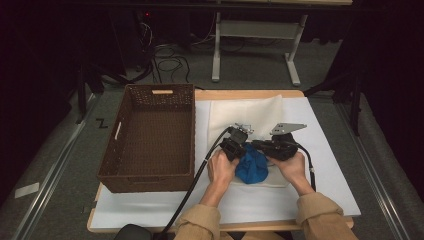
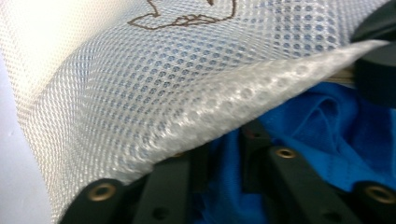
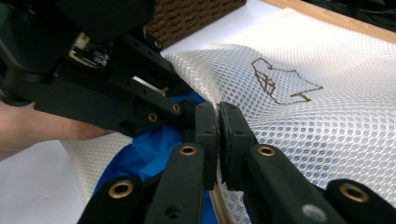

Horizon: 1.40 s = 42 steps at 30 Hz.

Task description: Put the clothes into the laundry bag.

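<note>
On the counter [image 1: 320, 195], covered with a white sheet, a white mesh bag [image 1: 245, 114] lies flat toward the far side, its near mouth between the two grippers; a blue cloth [image 1: 251, 167] sits bunched at that mouth, partly under the mesh, between the person's two hands. The left gripper [image 1: 239, 146] is at the cloth's left edge, the right gripper [image 1: 267, 147] at its right, the two close together over the bag's opening. In the right gripper view the right gripper [image 3: 218, 125] has its jaws pressed together on the rim of the mesh bag [image 3: 327, 130], the thin mesh edge caught between the pads; the blue cloth [image 3: 140, 154] shows just below and left of them, and the left gripper's black body is next to it. In the left gripper view a flap of the mesh bag [image 2: 140, 107] curls over the blue cloth [image 2: 327, 135], and the left jaws are buried in the cloth under the flap; I cannot tell whether they are spread or closed. A brown wicker basket [image 1: 110, 160] stands on the counter's left side, well apart from the bag.
</note>
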{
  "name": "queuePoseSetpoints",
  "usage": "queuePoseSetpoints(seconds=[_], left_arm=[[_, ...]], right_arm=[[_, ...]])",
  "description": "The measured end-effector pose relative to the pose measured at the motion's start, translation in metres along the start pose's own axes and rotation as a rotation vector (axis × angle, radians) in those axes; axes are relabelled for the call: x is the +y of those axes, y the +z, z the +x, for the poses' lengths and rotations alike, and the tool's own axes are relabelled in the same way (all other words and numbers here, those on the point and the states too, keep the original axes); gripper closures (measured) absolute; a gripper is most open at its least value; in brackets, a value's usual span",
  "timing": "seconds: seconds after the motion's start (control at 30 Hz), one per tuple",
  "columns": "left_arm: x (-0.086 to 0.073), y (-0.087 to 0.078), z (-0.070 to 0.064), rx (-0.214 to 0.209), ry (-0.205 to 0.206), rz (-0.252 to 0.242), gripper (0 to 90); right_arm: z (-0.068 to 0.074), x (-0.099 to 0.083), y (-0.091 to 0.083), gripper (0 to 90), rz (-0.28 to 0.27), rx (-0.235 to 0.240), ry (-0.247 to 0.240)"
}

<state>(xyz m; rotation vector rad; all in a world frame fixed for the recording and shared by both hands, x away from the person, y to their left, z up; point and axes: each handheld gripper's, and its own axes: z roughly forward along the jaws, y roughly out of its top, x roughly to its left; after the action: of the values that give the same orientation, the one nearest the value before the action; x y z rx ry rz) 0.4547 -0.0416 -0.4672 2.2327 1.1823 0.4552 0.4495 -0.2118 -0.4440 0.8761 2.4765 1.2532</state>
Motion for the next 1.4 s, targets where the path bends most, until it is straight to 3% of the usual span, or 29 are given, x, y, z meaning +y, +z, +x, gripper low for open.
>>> queuePoseSetpoints(seconds=[0.1,0.23,0.33,0.5,0.67,0.93,1.03,1.13,1.23,1.4], left_arm=[[-0.003,-0.005,-0.004,-0.009,0.034,0.008,64.9],[-0.008,-0.019,-0.002,-0.062,0.029,0.018,51.8],[-0.011,-0.028,-0.003,-0.064,0.050,0.027,44.7],[-0.019,-0.033,-0.010,-0.074,0.079,0.051,40.2],[-0.025,-0.018,-0.022,-0.072,0.118,0.091,39.6],[-0.026,0.006,-0.027,-0.033,0.118,0.105,45.9],[-0.024,0.007,-0.026,-0.010,0.116,0.113,58.0],[-0.022,0.006,-0.024,-0.021,0.105,0.125,70.8],[-0.021,0.005,-0.023,-0.025,0.103,0.123,75.9],[-0.011,-0.008,-0.013,-0.048,0.038,0.032,78.3]], right_arm=[[-0.002,-0.001,-0.001,87.9,-0.003,-0.005,0.005],[-0.002,-0.001,-0.001,87.9,-0.002,-0.005,0.005],[-0.002,-0.001,-0.001,87.9,0.002,-0.011,0.009],[-0.004,-0.002,0.000,87.8,0.002,-0.012,0.015],[-0.005,-0.002,0.001,87.8,0.008,-0.007,0.017],[-0.006,-0.003,0.002,87.7,0.018,-0.003,0.018],[-0.006,-0.003,0.002,87.7,0.021,-0.005,0.014],[-0.005,-0.003,0.002,87.7,0.029,-0.005,0.013],[-0.004,-0.003,0.003,87.8,0.029,-0.003,0.020],[-0.006,-0.003,0.000,87.8,0.005,0.002,0.024]])
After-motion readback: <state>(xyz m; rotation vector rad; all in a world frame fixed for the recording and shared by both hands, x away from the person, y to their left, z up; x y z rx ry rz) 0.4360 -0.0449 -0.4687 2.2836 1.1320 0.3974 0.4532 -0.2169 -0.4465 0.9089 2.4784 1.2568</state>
